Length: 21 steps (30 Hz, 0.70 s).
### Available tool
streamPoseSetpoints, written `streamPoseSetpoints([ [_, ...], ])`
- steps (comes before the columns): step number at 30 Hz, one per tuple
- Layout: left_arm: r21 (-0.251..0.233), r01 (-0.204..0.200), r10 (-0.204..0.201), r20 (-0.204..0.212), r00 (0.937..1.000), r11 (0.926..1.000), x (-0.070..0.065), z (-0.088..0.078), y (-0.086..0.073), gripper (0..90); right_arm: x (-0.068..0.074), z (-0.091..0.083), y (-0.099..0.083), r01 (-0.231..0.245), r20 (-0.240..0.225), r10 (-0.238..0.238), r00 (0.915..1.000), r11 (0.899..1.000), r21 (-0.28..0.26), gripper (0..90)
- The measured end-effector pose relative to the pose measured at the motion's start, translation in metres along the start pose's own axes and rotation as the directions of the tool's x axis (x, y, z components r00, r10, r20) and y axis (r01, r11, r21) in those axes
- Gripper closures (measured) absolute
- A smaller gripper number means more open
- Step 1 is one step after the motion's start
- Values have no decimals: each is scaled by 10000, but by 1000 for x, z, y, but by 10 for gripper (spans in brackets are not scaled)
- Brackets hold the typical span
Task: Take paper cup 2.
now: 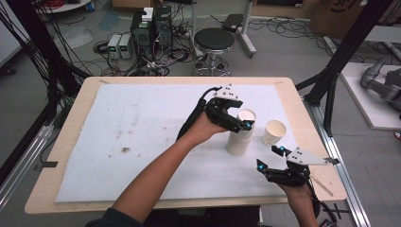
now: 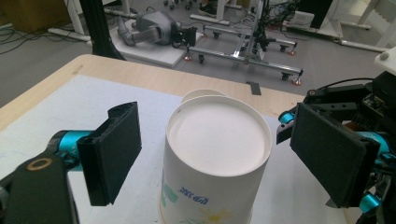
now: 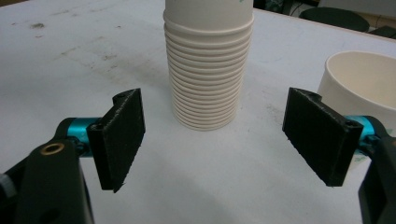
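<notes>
A tall stack of upside-down white paper cups (image 1: pixel 239 139) stands right of centre on the white mat (image 1: pixel 142 137). My left gripper (image 1: pixel 242 124) hangs at the top of the stack. In the left gripper view its jaws (image 2: pixel 219 154) stand open on either side of the top cup (image 2: pixel 217 154), with a gap at each pad. A single upright paper cup (image 1: pixel 274 132) sits just right of the stack. My right gripper (image 1: pixel 269 157) rests low near the table's front right, open and empty. In the right gripper view it (image 3: pixel 219 137) faces the stack's ribbed rims (image 3: pixel 208 88), with the single cup (image 3: pixel 362 84) at the right.
The wooden table edge (image 1: pixel 302 109) runs close to the right of the cups. A thin wooden stick (image 1: pixel 323 185) lies by the front right corner. Beyond the table stand a black stool (image 1: pixel 214 40) and computer boxes with cables (image 1: pixel 151 28).
</notes>
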<state>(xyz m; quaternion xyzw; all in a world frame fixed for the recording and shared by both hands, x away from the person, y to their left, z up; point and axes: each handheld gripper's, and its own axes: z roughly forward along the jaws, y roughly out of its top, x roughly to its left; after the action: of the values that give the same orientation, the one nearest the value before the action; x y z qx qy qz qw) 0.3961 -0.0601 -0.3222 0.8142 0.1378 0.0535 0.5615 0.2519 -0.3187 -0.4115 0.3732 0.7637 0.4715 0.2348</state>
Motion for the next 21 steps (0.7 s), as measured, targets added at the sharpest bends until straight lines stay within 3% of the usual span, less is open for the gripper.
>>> streamPoseSetpoints([
  [6, 295, 3, -7, 136, 9999, 9996, 0, 10, -3, 179, 1, 1, 0, 20, -9, -20, 10000, 10000, 3, 215],
  [11, 436, 27, -35, 195, 9998, 9990, 1, 13, -5, 253, 1, 0, 0, 41, -4, -41, 10000, 10000, -7, 215],
  [16, 397, 15, -23, 187, 9998, 9992, 2, 13, -5, 337, 0, 0, 0, -6, 11, 6, 10000, 10000, 15, 215],
  [21, 330, 17, -23, 168, 9999, 9995, 2, 12, -5, 341, 0, 0, 0, 22, 18, -22, 10000, 10000, 2, 215],
])
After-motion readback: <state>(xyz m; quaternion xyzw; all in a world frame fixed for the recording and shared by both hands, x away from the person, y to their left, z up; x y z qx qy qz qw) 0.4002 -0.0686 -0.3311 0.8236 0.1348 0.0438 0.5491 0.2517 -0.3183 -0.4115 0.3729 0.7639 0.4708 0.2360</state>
